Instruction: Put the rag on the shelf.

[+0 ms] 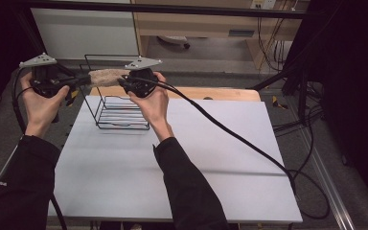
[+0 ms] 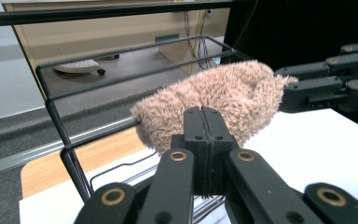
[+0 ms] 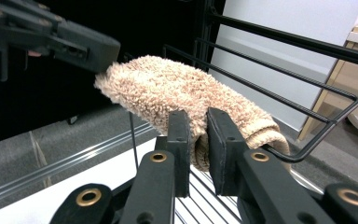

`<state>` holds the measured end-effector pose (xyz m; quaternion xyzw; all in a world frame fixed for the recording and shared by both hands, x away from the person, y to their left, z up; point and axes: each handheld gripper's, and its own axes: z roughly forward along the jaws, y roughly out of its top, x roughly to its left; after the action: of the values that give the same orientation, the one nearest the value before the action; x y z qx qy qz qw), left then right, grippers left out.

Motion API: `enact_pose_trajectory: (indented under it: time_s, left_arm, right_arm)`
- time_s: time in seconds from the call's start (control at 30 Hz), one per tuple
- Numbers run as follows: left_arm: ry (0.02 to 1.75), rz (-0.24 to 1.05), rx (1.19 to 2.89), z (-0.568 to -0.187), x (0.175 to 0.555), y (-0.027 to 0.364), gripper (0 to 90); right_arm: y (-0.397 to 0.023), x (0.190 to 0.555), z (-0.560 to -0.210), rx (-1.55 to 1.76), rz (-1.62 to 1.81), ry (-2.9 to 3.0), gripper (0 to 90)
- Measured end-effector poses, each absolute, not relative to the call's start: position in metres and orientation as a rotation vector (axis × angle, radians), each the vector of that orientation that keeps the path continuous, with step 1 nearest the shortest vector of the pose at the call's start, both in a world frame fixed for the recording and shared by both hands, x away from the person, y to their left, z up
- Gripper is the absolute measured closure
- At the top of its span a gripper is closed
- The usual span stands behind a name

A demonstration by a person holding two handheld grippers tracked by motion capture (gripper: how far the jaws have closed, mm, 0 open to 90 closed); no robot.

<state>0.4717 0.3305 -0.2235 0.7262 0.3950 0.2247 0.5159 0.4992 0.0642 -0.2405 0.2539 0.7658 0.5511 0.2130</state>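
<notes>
Towel [image 1: 106, 75], long axis nine-to-three above rack [image 1: 122, 115], I'm pinching by both ends: left gripper [image 1: 82, 81], right gripper [image 1: 123, 82].

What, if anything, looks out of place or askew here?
Nothing stands out. The fuzzy tan cloth is held between the left gripper and the right gripper, stretched above the wire rack, which stands upright on the white table. Nothing looks spilled or damaged.
</notes>
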Motion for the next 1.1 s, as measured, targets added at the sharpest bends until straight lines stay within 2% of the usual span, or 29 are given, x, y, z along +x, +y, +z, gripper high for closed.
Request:
enact_pose_trajectory:
  time_s: [0.13, 0.6, 0.67, 0.87, 0.97, 1.1]
  left_arm:
    - [0.945, 0.540, 1.768, -0.229, 0.472, 0.330, 89.6]
    - [0.941, 0.573, 1.814, -0.237, 0.474, 0.325, 90.0]
    - [0.940, 0.575, 1.819, -0.239, 0.474, 0.325, 89.9]
    - [0.939, 0.577, 1.827, -0.246, 0.476, 0.323, 89.9]
    - [0.943, 0.581, 1.830, -0.250, 0.477, 0.323, 89.8]
    - [0.956, 0.583, 1.825, -0.254, 0.480, 0.322, 89.7]
  right_arm:
    - [0.064, 0.499, -0.241, 0.695, 1.522, 2.127, 77.5]
    - [0.061, 0.492, -0.235, 0.673, 1.571, 2.115, 62.3]
    - [0.061, 0.492, -0.234, 0.674, 1.568, 2.115, 65.0]
    - [0.062, 0.493, -0.244, 0.689, 1.537, 2.181, 85.6]
    - [0.061, 0.496, -0.252, 0.718, 1.504, 2.209, 89.9]
    - [0.059, 0.501, -0.260, 0.756, 1.472, 2.221, 90.0]
